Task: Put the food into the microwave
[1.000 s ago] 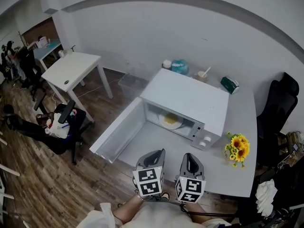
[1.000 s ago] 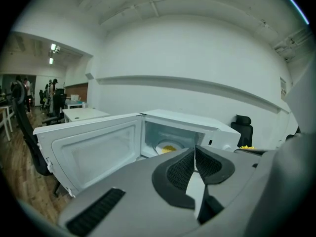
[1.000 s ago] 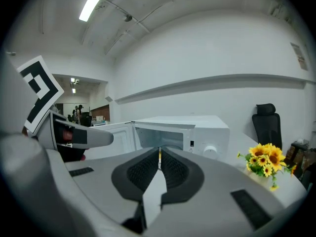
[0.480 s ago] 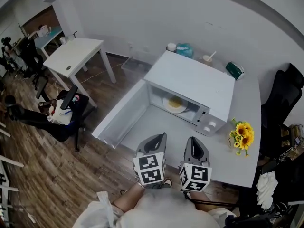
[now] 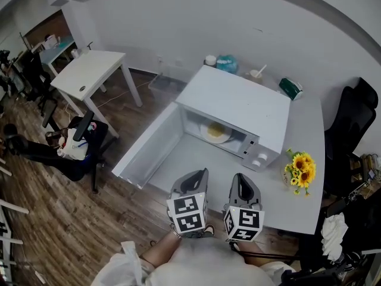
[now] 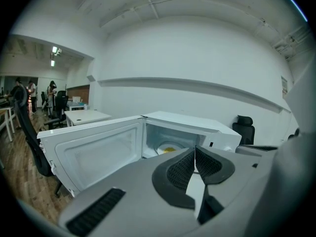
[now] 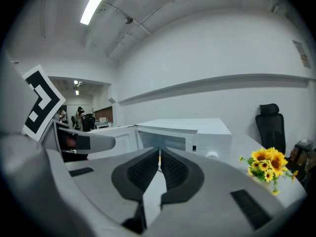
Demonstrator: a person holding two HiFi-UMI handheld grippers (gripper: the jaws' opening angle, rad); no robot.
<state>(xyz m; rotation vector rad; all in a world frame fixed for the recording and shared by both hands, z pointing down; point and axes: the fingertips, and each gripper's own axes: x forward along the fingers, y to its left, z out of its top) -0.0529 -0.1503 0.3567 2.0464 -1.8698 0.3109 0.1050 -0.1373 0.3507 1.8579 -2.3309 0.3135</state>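
Note:
The white microwave (image 5: 238, 109) stands on the grey table (image 5: 303, 207) with its door (image 5: 149, 154) swung wide open to the left. Inside lies a plate of yellow food (image 5: 215, 131), also seen through the opening in the left gripper view, food (image 6: 168, 149). My left gripper (image 5: 196, 182) and right gripper (image 5: 241, 186) hang side by side in front of the microwave, short of the opening. Both are shut with nothing between the pads, as shown by left gripper (image 6: 195, 150) and right gripper (image 7: 159, 153). Neither touches the door or the plate.
Sunflowers (image 5: 300, 168) stand right of the microwave, with a black chair (image 5: 351, 133) beyond the table's end. A teal container (image 5: 227, 64), a cup (image 5: 257, 75) and a green box (image 5: 290, 89) sit behind the microwave. A white desk (image 5: 89, 79) and an office chair (image 5: 74, 148) stand at left.
The head view has shifted a little, so the microwave sits slightly differently in the picture. Both grippers keep their place and stay shut.

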